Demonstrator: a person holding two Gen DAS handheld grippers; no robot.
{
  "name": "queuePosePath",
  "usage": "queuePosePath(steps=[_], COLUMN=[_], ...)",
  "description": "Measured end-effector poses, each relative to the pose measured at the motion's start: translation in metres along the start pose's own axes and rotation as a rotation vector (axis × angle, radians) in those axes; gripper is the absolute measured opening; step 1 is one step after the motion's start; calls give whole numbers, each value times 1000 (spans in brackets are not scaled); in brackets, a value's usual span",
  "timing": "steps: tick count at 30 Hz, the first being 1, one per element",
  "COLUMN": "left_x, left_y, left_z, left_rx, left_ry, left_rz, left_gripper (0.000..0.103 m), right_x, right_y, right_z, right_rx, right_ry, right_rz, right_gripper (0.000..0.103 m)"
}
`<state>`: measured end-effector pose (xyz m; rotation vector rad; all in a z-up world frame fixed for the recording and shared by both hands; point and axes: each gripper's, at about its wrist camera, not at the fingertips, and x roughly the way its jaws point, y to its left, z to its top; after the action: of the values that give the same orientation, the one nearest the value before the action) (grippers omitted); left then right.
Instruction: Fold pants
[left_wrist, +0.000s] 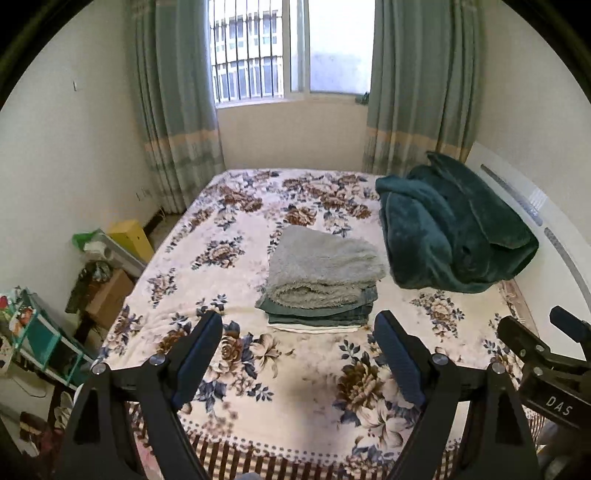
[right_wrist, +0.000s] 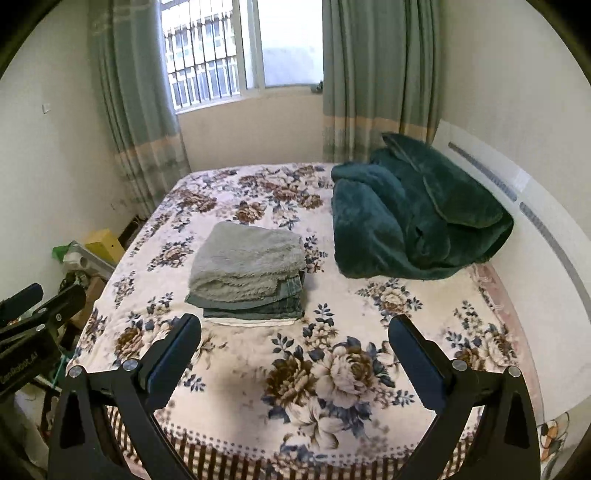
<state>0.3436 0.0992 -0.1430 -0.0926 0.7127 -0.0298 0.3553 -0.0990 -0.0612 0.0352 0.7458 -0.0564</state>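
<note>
Floral bed (left_wrist: 236, 373): folded stack (left_wrist: 321, 280) lies mid-bed beside a green blanket (left_wrist: 454, 229).
Left gripper (left_wrist: 299, 354) and right gripper (right_wrist: 295, 354) hover with fingers spread, empty; the soft, limp pants look best pinched at the edges.

folded pants (right_wrist: 246, 275) on bed (right_wrist: 258, 398), right gripper (right_wrist: 295, 334) spread

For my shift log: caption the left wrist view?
Open left gripper facing folded clothes stack on floral bed.
</note>
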Motion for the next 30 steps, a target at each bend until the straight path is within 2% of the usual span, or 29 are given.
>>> queuePosePath(steps=[10, 11, 12, 13, 16, 22, 30], left_x=[-80, -86, -88, -92, -106, -116, -132], left_y=[-7, -7, -8, -8, -4, 1, 14], left_z=[-28, -29, -31, -32, -35, -42, -50], left_rx=[13, 19, 23, 22, 22, 16, -7], left_ry=[-57, -57, -57, -56, -80, -93, -107], left_rz=[-22, -30, -32, -38, -32, -34, -12], left_gripper=[84, 86, 96, 101, 102, 102, 102], right_x=[-132, -141, -150, -160, -182, -212, -221], right_y=[-18, -18, -17, -16, -13, -5, 7], right_z=[-45, -48, -51, -54, -61, -63, -58], right_rx=[2, 5, 4, 0, 0, -2, -23], right_ry=[-52, -52, -55, -60, -70, -103, -112], right_rz=[-20, -18, -19, -23, -22, -17, -16], right_gripper=[103, 103, 103, 103, 103, 103, 103])
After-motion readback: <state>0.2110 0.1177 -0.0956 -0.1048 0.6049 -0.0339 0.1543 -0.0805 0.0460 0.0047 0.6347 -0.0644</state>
